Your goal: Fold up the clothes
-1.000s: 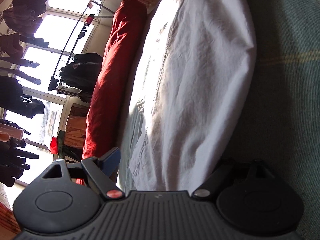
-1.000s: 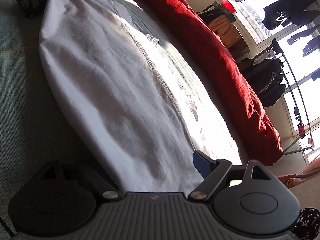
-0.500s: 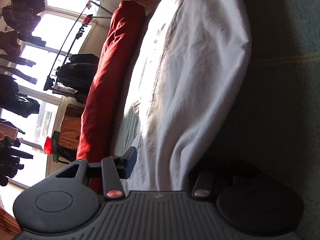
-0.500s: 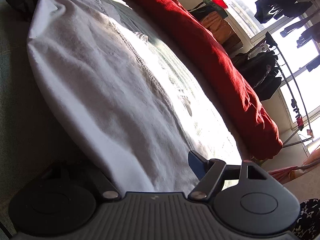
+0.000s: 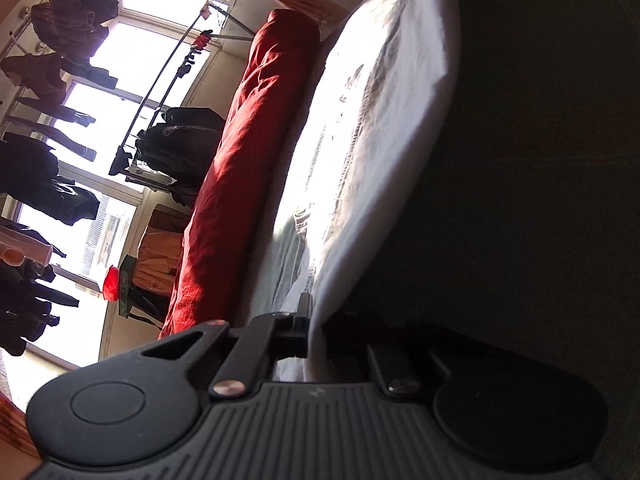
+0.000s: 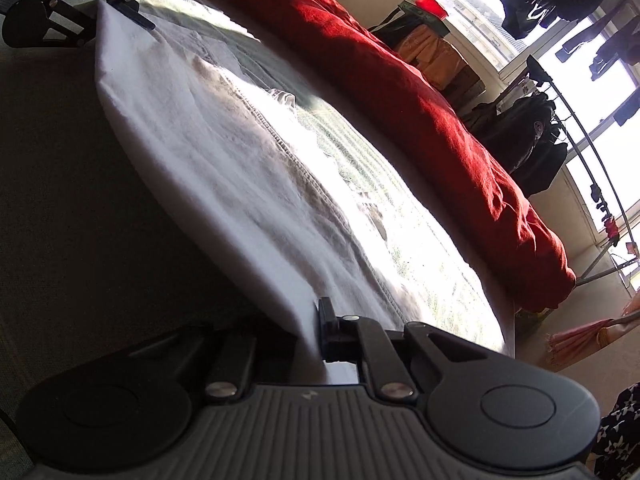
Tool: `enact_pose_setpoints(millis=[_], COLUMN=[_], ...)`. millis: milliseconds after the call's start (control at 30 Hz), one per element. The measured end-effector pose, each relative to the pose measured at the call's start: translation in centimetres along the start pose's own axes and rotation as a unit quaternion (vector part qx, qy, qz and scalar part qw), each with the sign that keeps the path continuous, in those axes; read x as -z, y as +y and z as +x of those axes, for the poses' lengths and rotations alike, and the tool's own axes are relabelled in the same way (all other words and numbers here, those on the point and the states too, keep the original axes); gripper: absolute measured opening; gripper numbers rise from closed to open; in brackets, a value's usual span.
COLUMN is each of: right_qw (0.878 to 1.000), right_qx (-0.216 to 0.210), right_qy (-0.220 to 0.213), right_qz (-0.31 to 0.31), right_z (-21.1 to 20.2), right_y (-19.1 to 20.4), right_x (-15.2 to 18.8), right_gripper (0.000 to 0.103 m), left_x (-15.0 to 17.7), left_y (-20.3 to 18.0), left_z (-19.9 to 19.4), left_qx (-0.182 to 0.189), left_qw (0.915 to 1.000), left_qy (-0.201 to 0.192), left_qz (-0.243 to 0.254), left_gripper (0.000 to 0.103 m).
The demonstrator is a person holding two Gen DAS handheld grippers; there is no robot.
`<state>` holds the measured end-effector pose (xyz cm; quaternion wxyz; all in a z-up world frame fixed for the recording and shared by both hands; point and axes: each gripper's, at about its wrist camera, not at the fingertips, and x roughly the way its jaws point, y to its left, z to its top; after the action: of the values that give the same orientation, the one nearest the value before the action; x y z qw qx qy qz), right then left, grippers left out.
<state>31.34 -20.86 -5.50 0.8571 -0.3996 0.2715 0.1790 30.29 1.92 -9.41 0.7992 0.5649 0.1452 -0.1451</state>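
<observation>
— White cloth, that's the garment [image 5: 384,128]: it lies spread on the green bed cover [image 5: 540,160], with sunlight across its far half and a stitched seam running along it.

— And the tools?

— Left tool [image 5: 314,336] is clenched on the near edge of the garment; the fabric runs straight into its closed jaws. Right tool [image 6: 314,332] is likewise clamped on the garment's edge at the other corner, with the cloth pinched between its fingers [image 6: 326,312].

— Can each see the other?

— From the right wrist view, the left tool shows at the top left, gripping the far corner of the cloth. The edge between the two corners sits raised off the bed cover.

— What's beyond it?

— Rolled red blanket [image 6: 420,92] along the far side of the bed, then a drying rack [image 6: 580,128] with dark clothes by bright windows [image 5: 120,56].
</observation>
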Motion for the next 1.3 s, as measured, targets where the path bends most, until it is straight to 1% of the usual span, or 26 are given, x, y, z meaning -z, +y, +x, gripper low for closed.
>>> enact_pose_setpoints(millis=[67,100,267,500,633,733,767,800,833,900,967,1033,1067,1100,1167,1233,1267,1300], right_qw=[1.0,1.0,0.999,0.999,0.999,0.999,0.999,1.0,1.0,1.0,1.0,1.0,1.0,0.999,0.999,0.999,0.999,0.999], right_qx=[0.01,0.014,0.021,0.023,0.019,0.01,0.006,0.002,-0.002,-0.01,-0.016,-0.023,-0.026,-0.027,-0.029,-0.03,-0.03,-0.029], right_qy=[-0.008,-0.013,-0.023,-0.034,-0.037,-0.03,-0.026,-0.022,-0.018,-0.008,0.002,0.013,0.018,0.022,0.029,0.035,0.037,0.039], right_qz=[0.007,0.009,0.014,0.017,0.024,0.022,0.019,0.016,0.014,0.009,0.004,0.001,0.0,-0.003,-0.01,-0.016,-0.019,-0.025], right_z=[-0.9,-1.3,-3.8,-7.7,-10.3,-11.8,-12.0,-12.2,-12.3,-12.2,-11.6,-10.8,-10.3,-9.7,-8.6,-7.4,-6.8,-6.1], right_y=[-0.5,-0.7,-1.2,-0.9,-0.8,-0.3,0.1,0.5,0.9,1.7,2.5,3.2,3.4,3.6,4.1,4.5,4.6,4.8], right_x=[-0.5,-0.7,-1.3,-1.2,-0.8,0.1,0.4,0.8,1.1,1.7,2.2,2.6,2.7,2.8,3.0,3.1,3.1,3.2], right_gripper=[0.008,0.005,0.004,0.003,0.001,0.001,0.001,0.005,0.008,0.019,0.02,0.025,0.033,0.04,0.046,0.048,0.052,0.056], left_x=[-0.1,-0.2,-0.2,-0.8,-0.9,-0.5,-0.3,-0.1,0.1,0.7,1.1,1.4,1.6,1.7,1.9,2.1,2.3,2.4], left_y=[0.6,0.9,1.6,2.0,1.5,0.5,0.2,-0.2,-0.6,-1.5,-2.1,-2.6,-2.8,-3.0,-3.4,-3.8,-4.1,-4.2], left_z=[-0.7,-1.1,-3.4,-6.7,-9.3,-10.9,-11.3,-11.4,-11.3,-11.3,-10.7,-9.7,-9.1,-8.5,-7.3,-6.0,-5.5,-5.2], left_qx=[-0.009,-0.011,-0.023,-0.035,-0.033,-0.023,-0.018,-0.012,-0.006,0.006,0.018,0.03,0.035,0.038,0.042,0.047,0.049,0.051], left_qw=[0.9999,0.9999,0.9997,0.9993,0.9993,0.9995,0.9995,0.9995,0.9995,0.9992,0.999,0.9985,0.9982,0.9979,0.9975,0.9966,0.9961,0.996], left_qy=[-0.002,-0.002,-0.005,-0.011,-0.017,-0.013,-0.01,-0.006,-0.001,0.009,0.02,0.031,0.035,0.039,0.041,0.05,0.051,0.047], left_qz=[-0.005,-0.007,-0.006,-0.01,-0.005,0.015,0.022,0.027,0.03,0.037,0.037,0.033,0.034,0.036,0.039,0.046,0.052,0.056], left_gripper=[0.003,0.003,0.003,0.002,0.0,0.0,0.001,0.011,0.01,0.011,0.011,0.011,0.011,0.015,0.028,0.059,0.06,0.059])
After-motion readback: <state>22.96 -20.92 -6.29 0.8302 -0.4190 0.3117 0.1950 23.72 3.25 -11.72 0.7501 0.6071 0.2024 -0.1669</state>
